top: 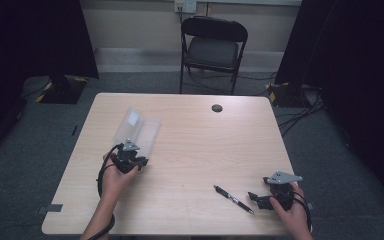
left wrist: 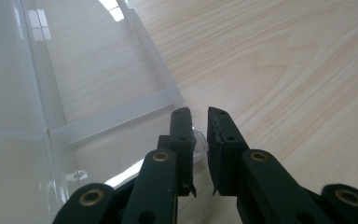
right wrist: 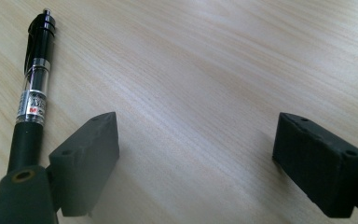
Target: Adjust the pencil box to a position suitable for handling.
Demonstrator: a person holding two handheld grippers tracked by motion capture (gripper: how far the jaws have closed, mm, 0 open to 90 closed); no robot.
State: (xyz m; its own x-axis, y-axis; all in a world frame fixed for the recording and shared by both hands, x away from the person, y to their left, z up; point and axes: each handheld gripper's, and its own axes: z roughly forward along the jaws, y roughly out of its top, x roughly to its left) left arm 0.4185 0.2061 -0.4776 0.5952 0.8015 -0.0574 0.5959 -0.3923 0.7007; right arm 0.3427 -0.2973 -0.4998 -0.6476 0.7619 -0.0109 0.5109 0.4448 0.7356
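Only the pen (right wrist: 33, 91) label's red "M" (blurred) reads.

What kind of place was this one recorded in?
Most likely a recording setup in an office or lab room: a bare wooden table on grey carpet, black curtains at both sides, a folding chair against the wall, and cables trailing over the floor.
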